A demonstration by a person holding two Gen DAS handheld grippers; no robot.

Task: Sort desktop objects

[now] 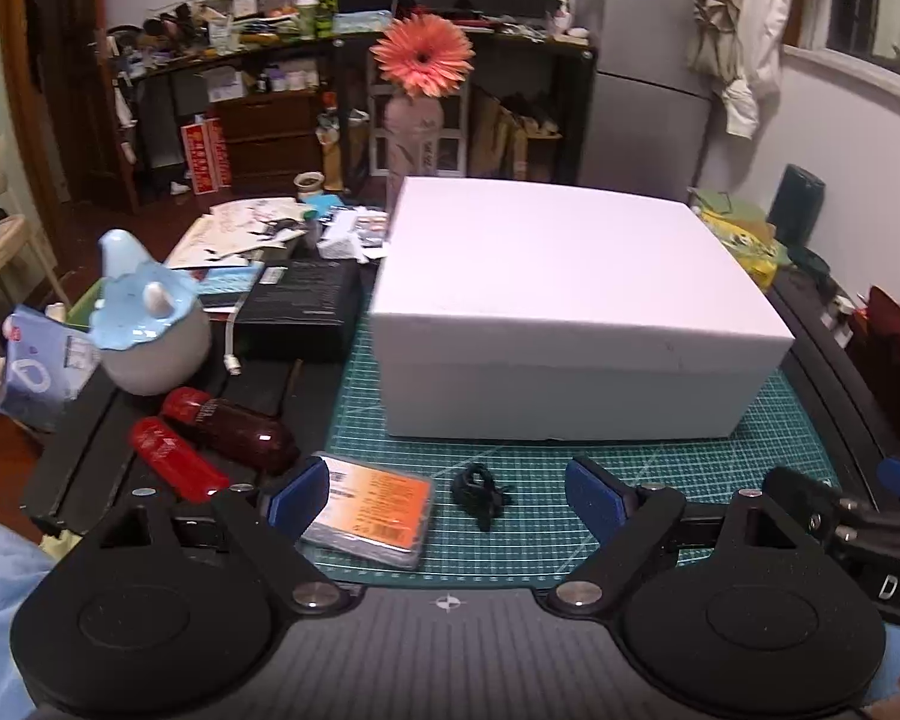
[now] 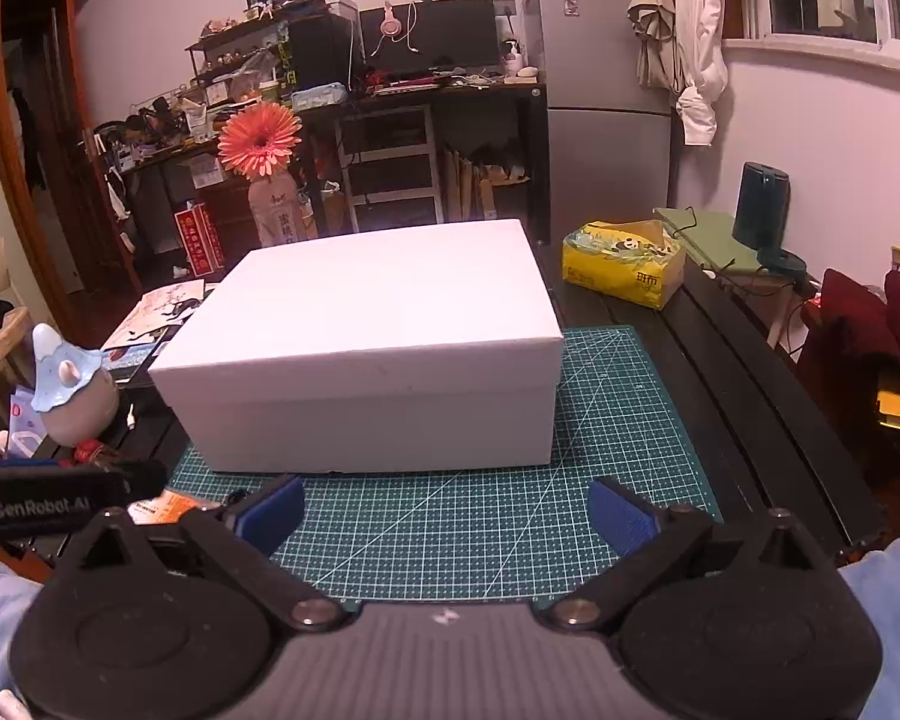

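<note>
Left wrist view: the left gripper (image 1: 444, 495) is spread wide w/ nothing pinched. Its blue pads (image 1: 299, 491) hang over the green cutting mat (image 1: 660, 468). A clear flat case w/ an orange label (image 1: 371, 509) lies on the mat just beside the left pad; its long side runs from low right up to the left. Near it sits a small black clip (image 1: 480, 493). To the left, off the mat, lie two red tubes (image 1: 210, 438) side by side, long ways slanting down to the right. Behind them stands a blue-and-white mug w/ a lid (image 1: 150, 324), and next to that a black box (image 1: 303, 306). A big white box w/ its lid on (image 1: 570, 306) fills the mat's middle, long side running left to right. An orange flower (image 1: 423, 54) stands behind it.

Right wrist view: the right gripper (image 2: 447, 516) is spread wide too, empty, over bare mat. The white box sits right ahead, one corner turned a bit toward us. Only this view shows the yellow tissue pack (image 2: 624, 264) to the right of the box, and a dark speaker (image 2: 762, 210) further back. The red tubes and clip can't be made out here; the case shows only as an orange bit at the left edge.
</note>
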